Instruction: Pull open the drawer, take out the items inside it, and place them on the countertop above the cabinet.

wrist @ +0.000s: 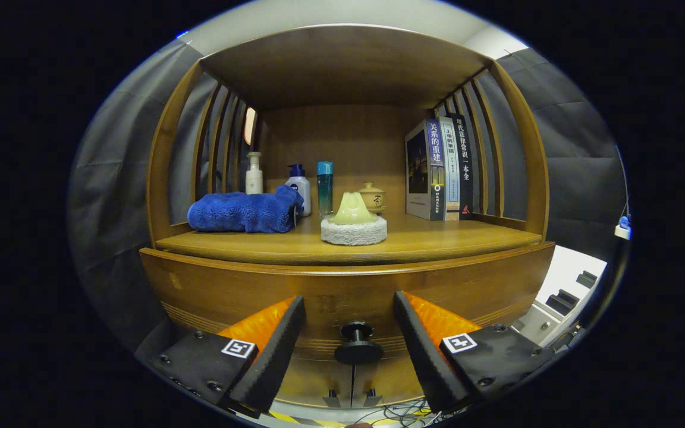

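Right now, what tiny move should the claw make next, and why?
Probably close the claw on the knob. The drawer looks shut, and the knob sits between the open fingers, neither touching it yet, so gripping comes before pulling.

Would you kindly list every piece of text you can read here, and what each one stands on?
"关系的重建": spine of the left book.
"现代法律常识一本全": spine of the black book.
Spine of the middle book: too blurred to read.
Print on the bottles and the mark on the jar: too small.
The gripper is open, its fingers either side of the drawer knob; it carries square markers, no words.
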`<state>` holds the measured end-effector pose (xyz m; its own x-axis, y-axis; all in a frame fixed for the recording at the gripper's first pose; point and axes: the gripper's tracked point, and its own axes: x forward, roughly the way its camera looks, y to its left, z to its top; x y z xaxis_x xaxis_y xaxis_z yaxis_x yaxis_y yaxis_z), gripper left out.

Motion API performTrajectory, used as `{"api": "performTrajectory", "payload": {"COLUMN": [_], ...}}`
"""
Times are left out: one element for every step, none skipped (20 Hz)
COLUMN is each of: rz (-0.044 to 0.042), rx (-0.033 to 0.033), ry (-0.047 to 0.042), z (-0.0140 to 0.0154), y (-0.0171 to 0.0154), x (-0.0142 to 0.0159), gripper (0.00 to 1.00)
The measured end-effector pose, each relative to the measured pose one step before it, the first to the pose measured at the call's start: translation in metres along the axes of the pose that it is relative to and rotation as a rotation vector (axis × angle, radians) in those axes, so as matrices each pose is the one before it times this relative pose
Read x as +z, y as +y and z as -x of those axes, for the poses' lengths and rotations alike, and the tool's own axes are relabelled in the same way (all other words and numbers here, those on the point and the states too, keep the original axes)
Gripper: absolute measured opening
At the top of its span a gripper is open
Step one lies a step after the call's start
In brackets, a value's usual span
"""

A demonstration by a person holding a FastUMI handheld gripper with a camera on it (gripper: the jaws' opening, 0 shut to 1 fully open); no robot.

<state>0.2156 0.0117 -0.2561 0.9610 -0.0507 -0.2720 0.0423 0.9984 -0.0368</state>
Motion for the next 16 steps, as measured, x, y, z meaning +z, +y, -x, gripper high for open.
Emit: {"api": "performTrajectory", "payload": {"rz": [-0.00049, 0.0005, 0.00166, -0.00083, -0.00104, -0.00874, 0.00788, 0.00647, -0.00038, -0.00721, -0.00763, -0.00278, 0.00011, -0.00329, -0.00333, -0.00567], "rx": [0.00024, 0.0009, 0.00059, 0.00052, -0.00283, 0.00186, -0.00179, -0.00368, 0.00374, 0.00725, 0.00336, 0.00132, 0.00536, 0.01016, 0.00548, 0.00317], "ry": [-0.00179, -0.0011, 0.00002, 0.00224, 0.00113, -0.00026, -0.00241, -0.00051, 0.0087, -0.00735, -0.01712, -0.01708, -0.00978, -0.01056, -0.01108, -0.01379], "z": [-0.00145, -0.00219, -0.00167, -0.00204, -0.00482, -0.00014, 0.00271, -0.00146, 0.00232, 0.00338, 0.00406, 0.00578, 0.00818, 0.01032, 0.0094, 0.01135], "y": [-0.00025, -0.00054, -0.00008, 0.00004, -0.00097, 0.00171, 0.00059, -0.00129, 0.00006, 0.00248, 0.00097, 0.00037, 0.00064, 0.00244, 0.00062, -0.0001], "x": [0.00042, 0.00003, -0.00064, 0.00069, 0.00077, 0.00054, -0.0006, 0.00023, -0.00174, 0.0048, 0.00817, 0.00897, 0.00796, 0.00913, 0.00978, 0.01066], "gripper": [0.99, 0.99, 0.99, 0.99, 0.99, 0.99, 0.99, 0.99, 0.99, 0.99, 0.99, 0.99, 0.98, 0.98, 0.98, 0.98]}}
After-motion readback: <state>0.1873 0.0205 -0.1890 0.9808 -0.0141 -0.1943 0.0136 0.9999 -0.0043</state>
